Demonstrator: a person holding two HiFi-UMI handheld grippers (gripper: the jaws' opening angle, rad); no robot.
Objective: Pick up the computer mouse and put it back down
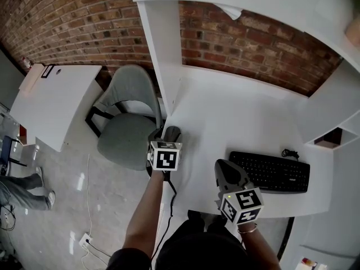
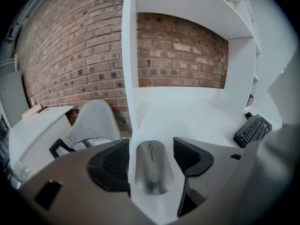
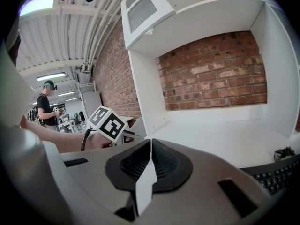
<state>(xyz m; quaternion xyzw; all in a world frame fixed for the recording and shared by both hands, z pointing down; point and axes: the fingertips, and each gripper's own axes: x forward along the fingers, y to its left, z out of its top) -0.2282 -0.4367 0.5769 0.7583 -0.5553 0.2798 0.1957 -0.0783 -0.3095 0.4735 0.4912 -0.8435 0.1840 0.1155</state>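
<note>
A silver computer mouse (image 2: 151,170) lies on the white desk (image 1: 236,117) near its front left corner. My left gripper (image 2: 151,143) is open, with one jaw on each side of the mouse and a narrow gap showing at both sides. In the head view the left gripper (image 1: 169,135) sits at the desk's left edge and hides most of the mouse. My right gripper (image 3: 150,146) is shut with nothing between its pads. It hovers over the desk's front edge, right gripper (image 1: 228,174) just left of the keyboard.
A black keyboard (image 1: 271,171) lies on the desk at the front right. A white upright panel (image 1: 160,66) bounds the desk on the left, with a grey chair (image 1: 126,125) beyond it. Brick wall (image 1: 247,44) and shelves stand behind. A person (image 3: 45,108) stands far off.
</note>
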